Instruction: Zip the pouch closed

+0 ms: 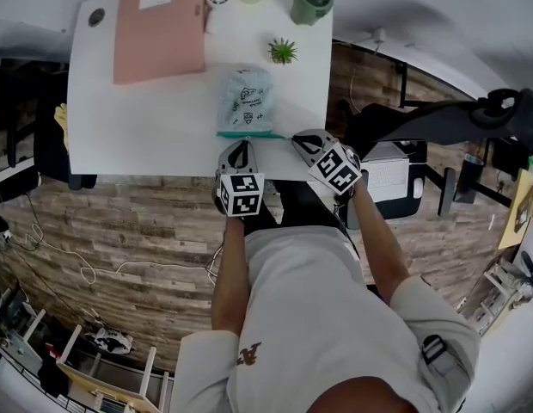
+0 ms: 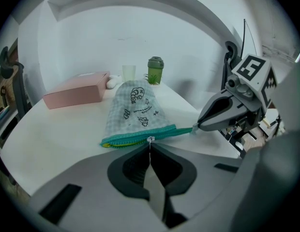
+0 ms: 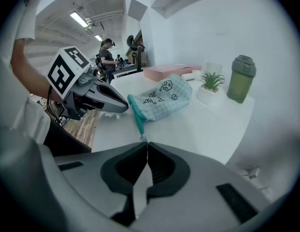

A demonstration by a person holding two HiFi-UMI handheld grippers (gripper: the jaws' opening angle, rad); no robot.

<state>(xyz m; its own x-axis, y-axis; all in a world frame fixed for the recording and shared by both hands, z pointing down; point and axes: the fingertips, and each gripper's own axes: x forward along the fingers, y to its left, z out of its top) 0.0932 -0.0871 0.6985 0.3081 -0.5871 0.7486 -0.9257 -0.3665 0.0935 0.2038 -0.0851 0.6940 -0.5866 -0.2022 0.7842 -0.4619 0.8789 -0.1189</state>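
Teal zip (image 2: 169, 132) part-shut on pouch (image 2: 135, 108); left claw (image 2: 150, 145) clamped on pull (image 2: 150, 139), right claw (image 3: 146, 143) clamped on end tab (image 3: 139, 124); remainder gapes.

Cloth pouch (image 2: 135, 111) lies on a smooth matt table (image 2: 58, 125)

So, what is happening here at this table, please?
A person is zipping a checked fabric pouch on a white table. The left gripper is shut on the zipper pull, about midway along the teal zipper. The right gripper is shut on the end tab. Beyond the pull, away from the right gripper, the zipper looks open.
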